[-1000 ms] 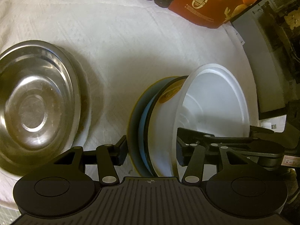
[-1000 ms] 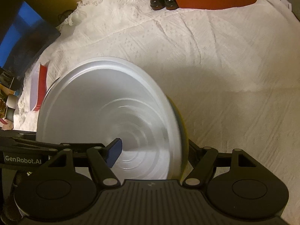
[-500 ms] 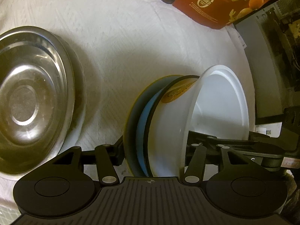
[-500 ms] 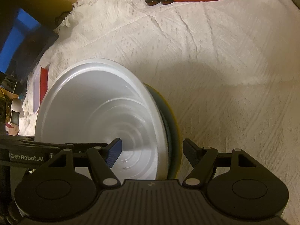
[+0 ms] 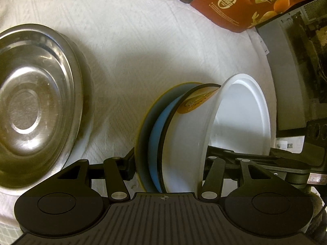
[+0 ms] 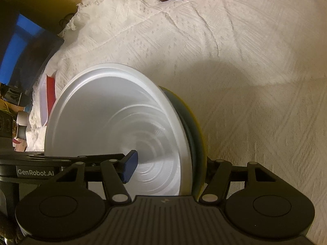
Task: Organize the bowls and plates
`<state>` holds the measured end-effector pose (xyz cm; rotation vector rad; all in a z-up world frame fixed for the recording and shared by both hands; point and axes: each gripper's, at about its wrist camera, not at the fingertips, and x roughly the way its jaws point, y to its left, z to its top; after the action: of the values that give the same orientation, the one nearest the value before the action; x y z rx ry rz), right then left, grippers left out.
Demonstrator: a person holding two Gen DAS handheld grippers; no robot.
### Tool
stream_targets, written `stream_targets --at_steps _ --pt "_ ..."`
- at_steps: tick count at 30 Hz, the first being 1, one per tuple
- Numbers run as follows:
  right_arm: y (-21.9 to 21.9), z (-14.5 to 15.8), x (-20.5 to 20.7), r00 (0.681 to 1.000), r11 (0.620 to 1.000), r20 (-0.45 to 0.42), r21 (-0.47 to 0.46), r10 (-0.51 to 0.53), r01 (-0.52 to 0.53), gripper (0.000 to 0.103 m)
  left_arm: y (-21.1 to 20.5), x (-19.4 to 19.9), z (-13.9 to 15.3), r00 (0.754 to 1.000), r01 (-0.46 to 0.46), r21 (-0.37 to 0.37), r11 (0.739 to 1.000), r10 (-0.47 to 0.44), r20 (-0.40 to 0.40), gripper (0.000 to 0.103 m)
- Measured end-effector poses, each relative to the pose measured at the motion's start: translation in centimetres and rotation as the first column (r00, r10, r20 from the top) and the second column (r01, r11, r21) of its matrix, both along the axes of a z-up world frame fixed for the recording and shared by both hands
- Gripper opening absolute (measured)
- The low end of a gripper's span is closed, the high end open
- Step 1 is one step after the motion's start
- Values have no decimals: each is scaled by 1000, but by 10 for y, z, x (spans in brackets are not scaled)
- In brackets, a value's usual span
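White textured cloth (image 5: 143,47) covers the table; orange carton (image 5: 245,2) at far edge. Left gripper (image 5: 169,163) is clamped across a nested stack held on edge: white plastic bowl (image 5: 241,118), blue dish (image 5: 157,126), yellow-rimmed plate (image 5: 143,126). Right gripper (image 6: 169,163) grips the same stack's rim. Round stainless steel bowl (image 5: 30,106) rests well apart to the left.

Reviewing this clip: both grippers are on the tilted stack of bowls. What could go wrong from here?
1. The white bowl sits loosely nested in the blue bowl; tilted on edge like this, it might slip out.
2. The left gripper and right gripper both straddle the stack, so uneven pulling may split it.
3. The steel bowl lies close by; swinging could strike it.
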<state>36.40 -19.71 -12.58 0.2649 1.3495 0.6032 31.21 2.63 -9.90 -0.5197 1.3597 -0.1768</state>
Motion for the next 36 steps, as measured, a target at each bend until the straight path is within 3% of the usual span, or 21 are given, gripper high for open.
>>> stream_targets --at_steps 16,23,30,36 --pt "1 6 -1 1000 999 -2 -38 2 -2 62 2 -2 -1 1000 16 -17 1000 -16 7 57" --pt "10 49 -4 997 998 73 -64 -2 6 62 18 -5 28 997 28 -62 998 -23 77 57" --pt "70 100 -5 980 996 186 -58 74 -64 63 75 -22 72 980 -22 -65 998 34 198 57" --pt "148 91 -5 973 985 151 -56 172 -166 62 147 -49 71 972 -117 -41 992 123 200 57"
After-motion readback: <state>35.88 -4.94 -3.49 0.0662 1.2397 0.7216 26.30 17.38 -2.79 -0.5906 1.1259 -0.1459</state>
